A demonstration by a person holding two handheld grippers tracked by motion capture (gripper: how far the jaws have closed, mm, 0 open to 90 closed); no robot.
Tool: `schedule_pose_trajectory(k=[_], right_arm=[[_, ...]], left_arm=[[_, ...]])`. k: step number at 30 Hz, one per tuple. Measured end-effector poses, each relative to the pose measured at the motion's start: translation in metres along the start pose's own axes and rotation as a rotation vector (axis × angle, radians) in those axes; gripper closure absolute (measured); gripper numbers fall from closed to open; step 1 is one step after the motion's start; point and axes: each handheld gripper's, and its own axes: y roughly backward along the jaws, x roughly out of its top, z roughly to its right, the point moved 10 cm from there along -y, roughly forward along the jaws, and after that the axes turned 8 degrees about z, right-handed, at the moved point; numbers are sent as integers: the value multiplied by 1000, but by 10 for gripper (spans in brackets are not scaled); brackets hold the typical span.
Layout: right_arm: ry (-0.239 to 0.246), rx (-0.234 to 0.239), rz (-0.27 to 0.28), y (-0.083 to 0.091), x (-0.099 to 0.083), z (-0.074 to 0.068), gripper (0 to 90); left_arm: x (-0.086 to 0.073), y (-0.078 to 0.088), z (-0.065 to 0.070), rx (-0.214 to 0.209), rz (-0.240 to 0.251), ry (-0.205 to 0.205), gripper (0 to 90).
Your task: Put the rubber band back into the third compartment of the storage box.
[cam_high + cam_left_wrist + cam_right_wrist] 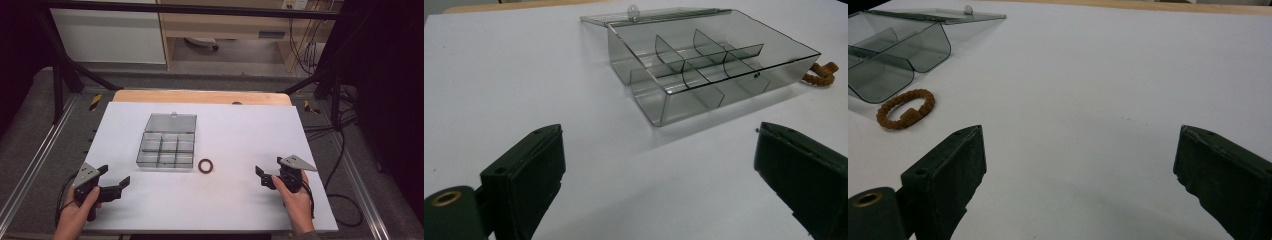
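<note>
Nearest to us, our left gripper (116, 181) rests low at the near left of the white surface (240, 130), held in our left hand (80, 210), its jaws spread wide with nothing between them. Our right gripper (267, 176) sits at the near right, gripped by our right hand (295, 197), its jaws likewise standing well apart over bare white surface and holding nothing. Both grippers carry a grey three-cornered plate on top and trail a dark cable toward the near edge. A little farther in, between the two grippers and nearer the middle, lies the brown braided bracelet (205, 165), flat on the surface; in the right gripper view the bracelet (905, 109) shows as a closed loop with a small clasp block, well apart from our jaws. Just beside it, to its left and slightly beyond, stands the clear smoky compartment box (166, 147), its dividers forming small cells that look empty, its lid (172, 122) swung open and lying flat on the far side. In the left gripper view the box (704, 75) sits ahead of our open jaws, with the bracelet (821, 74) peeking out past its right-hand corner. Beyond the white sheet a strip of wooden tabletop (200, 96) shows.
</note>
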Motion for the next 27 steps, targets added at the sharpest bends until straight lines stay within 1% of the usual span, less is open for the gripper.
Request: schedule_pose_trajectory(k=[2, 3, 5, 7, 10, 11, 13, 14, 16, 17, 18, 19, 20, 21, 22, 23, 25, 27], right_arm=[[-1, 9, -4, -1, -1, -2, 70], [24, 4, 11, 0, 1, -3, 99], [50, -13, 43, 0, 6, -3, 100], [45, -7, 55, -1, 9, -6, 92], [60, 6, 39, -3, 7, -11, 86], [60, 6, 39, -3, 7, -11, 86], [64, 16, 29, -4, 6, -16, 83], [59, 20, 24, -6, 6, -18, 79], [59, 41, -6, -10, 3, -24, 66], [54, 47, -33, -14, 2, -30, 70], [54, 47, -33, -14, 2, -30, 70], [66, 52, -48, -16, 1, -33, 70], [70, 61, -80, -20, -2, -39, 68], [70, 61, -80, -20, -2, -39, 68], [70, 69, -99, -22, -4, -41, 67], [65, 88, -119, -28, -7, -47, 62], [73, 101, -150, -33, -10, -51, 58], [60, 116, -176, -38, -13, -57, 56]], left_arm=[[0, -1, 1, -8, -4, -9, 63], [-1, -1, 1, -8, -5, -7, 63], [-2, 0, -1, -3, -4, 5, 66], [-2, 0, -2, 1, -2, 11, 67], [-2, 0, 0, -3, -3, 4, 67], [-2, 0, 1, -6, -7, -2, 67], [-3, 0, 3, -14, -18, -15, 66], [-4, 0, 4, -19, -22, -17, 65], [-5, 0, 5, -19, -25, -23, 65], [-5, 0, 5, -19, -27, -24, 64], [-5, -1, 6, -20, -27, -24, 64], [-5, -1, 6, -23, -26, -22, 64], [-5, -1, 6, -24, -27, -20, 65], [-5, -1, 6, -23, -29, -25, 65], [-5, -1, 6, -24, -30, -25, 64], [-6, -1, 7, -29, -30, -25, 64], [-6, -1, 8, -32, -31, -25, 64], [-6, -1, 9, -34, -32, -28, 64]])
